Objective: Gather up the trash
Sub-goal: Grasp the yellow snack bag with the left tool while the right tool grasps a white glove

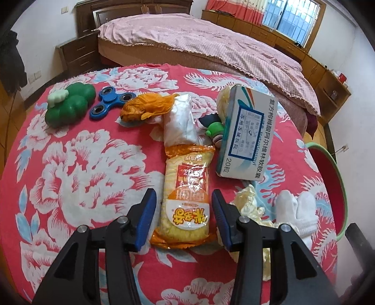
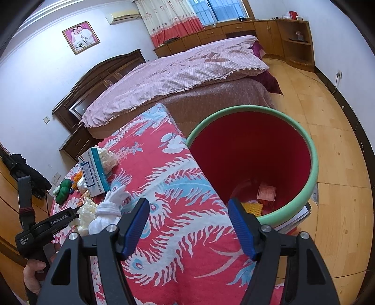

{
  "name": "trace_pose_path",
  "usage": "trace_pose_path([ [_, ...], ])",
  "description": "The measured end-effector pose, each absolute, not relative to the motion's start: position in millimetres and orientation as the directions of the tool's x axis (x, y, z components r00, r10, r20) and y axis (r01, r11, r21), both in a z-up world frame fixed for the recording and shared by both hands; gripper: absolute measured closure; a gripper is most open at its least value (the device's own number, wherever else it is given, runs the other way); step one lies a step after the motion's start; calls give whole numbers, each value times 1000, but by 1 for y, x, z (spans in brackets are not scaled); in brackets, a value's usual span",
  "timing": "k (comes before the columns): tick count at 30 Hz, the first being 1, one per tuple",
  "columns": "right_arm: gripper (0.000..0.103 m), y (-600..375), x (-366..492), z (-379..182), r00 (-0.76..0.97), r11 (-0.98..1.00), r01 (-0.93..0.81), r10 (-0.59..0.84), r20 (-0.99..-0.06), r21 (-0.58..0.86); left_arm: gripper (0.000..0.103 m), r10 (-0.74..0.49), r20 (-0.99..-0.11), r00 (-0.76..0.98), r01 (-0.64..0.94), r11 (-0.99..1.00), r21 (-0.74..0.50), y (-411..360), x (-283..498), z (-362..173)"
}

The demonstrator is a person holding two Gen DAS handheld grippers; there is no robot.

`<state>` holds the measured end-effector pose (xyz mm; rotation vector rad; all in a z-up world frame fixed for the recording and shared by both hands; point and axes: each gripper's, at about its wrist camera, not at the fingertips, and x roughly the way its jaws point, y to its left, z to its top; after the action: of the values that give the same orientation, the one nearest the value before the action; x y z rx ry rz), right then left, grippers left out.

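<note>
Left hand-held gripper (image 1: 184, 219) spread astride snack packet (image 1: 185, 201) (untouched); right hand-held gripper (image 2: 188, 226) spread

Bright, even daylight from the window (image 1: 290, 20); sharp focus, heavy fisheye bending, dark corners

Both wrist cams look steeply down, close, sharing table (image 1: 77, 164) (bed (image 2: 187, 70) behind).

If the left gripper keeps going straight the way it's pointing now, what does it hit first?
Most likely the orange and yellow plastic snack packet, lying between the open left gripper pads on the red floral tablecloth. No contact is visible; the depth is unclear.
</note>
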<state>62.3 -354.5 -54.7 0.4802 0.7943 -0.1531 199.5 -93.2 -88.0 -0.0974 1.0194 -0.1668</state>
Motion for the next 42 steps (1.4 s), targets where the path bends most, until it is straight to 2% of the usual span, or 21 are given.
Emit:
trace_pose_path([
  [2, 31, -355, 62, -55, 696, 882, 308, 46, -717, 356, 54, -184, -836, 517, 99, 983, -154, -93, 200, -88],
  [5, 31, -355, 62, -55, 696, 882, 309, 45, -717, 356, 65, -187, -831, 523, 114, 982, -150, -94, 199, -88],
  [21, 31, -324, 59, -45, 708, 909, 235, 83, -702, 345, 65, -223, -776, 590, 94, 973, -209, -61, 162, -57],
  [33, 32, -265, 88, -54, 662, 952, 110, 143, -735, 284, 65, -204, -772, 602, 44, 974, -223, -30, 144, -52],
  [37, 45, -257, 97, -66, 635, 949, 96, 173, -752, 300, 65, -213, -770, 602, 42, 971, -235, -25, 140, -55],
  [42, 54, -251, 105, -74, 617, 945, 80, 204, -760, 318, 65, -233, -764, 601, 46, 965, -258, -21, 138, -55],
])
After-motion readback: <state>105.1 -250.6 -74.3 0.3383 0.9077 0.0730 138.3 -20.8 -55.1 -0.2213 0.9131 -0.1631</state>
